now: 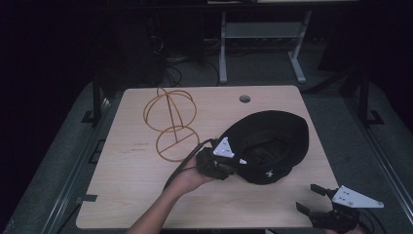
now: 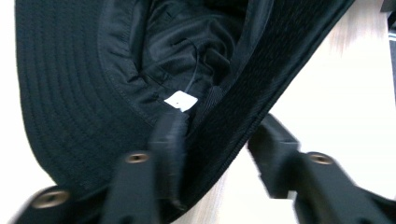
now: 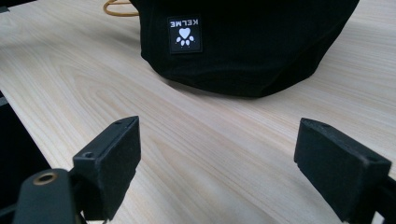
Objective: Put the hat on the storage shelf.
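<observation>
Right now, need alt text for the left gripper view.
The left gripper has its two black jaws astride the brim of an upturned black hat, one inside by the white label, one outside over the pale wooden table. The gap looks not fully closed.

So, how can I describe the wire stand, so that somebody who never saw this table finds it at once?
Start from the light wooden table and look at its far left part, left of the black hat. There lies the wire stand, made of thin orange-brown hoops joined by a rod. It is the one thing that is only an outline, so the wood shows through it.
</observation>
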Motion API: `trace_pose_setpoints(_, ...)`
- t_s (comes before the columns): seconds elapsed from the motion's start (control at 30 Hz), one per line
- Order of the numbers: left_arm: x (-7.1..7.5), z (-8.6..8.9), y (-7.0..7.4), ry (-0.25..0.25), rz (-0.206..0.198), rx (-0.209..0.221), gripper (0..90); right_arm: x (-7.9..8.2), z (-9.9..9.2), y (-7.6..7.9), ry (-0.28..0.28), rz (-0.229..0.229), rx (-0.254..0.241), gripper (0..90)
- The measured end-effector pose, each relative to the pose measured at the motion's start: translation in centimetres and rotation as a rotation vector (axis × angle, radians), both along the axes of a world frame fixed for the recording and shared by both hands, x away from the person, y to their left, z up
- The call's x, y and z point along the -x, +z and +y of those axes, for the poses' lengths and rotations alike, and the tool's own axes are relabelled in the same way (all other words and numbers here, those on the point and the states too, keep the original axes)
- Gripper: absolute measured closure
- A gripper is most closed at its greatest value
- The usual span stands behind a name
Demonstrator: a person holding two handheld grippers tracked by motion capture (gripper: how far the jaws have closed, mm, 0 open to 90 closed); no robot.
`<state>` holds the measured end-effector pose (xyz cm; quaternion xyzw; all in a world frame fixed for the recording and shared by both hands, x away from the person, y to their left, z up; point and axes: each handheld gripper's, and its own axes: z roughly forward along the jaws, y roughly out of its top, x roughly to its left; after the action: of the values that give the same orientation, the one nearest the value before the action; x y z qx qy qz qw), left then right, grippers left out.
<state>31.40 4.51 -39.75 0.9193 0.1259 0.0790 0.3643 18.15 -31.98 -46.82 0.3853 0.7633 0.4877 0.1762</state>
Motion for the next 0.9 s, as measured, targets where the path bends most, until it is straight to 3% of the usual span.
trace_pose_setpoints(0.07, 0.0, -0.1, 0.0, -0.008, -0.002, 0.002, 70.6, 0.0, 0.1, 0.0, 0.0, 0.001, -0.002, 14.2)
trace_pose_setpoints(0.23, 0.6, -0.5, 0.4, -0.04, -0.011, 0.022, 84.5, -0.2, 0.4, 0.0, 0.009, -0.002, 0.002, 14.2)
trace_pose_setpoints(0.47, 1.1, -1.1, 1.4, -0.059, 0.009, 0.085, 86.6, -0.5, 1.0, 0.4, 0.014, -0.022, -0.01, 13.8)
trace_pose_setpoints(0.53, 1.1, -1.1, 2.0, -0.06, 0.028, 0.125, 86.6, -0.7, 1.2, 0.6, 0.015, -0.035, -0.025, 13.8)
trace_pose_setpoints(0.9, 1.3, -1.4, 3.3, -0.083, 0.068, 0.214, 86.7, -2.1, 2.9, 1.8, 0.046, -0.072, -0.043, 13.8)
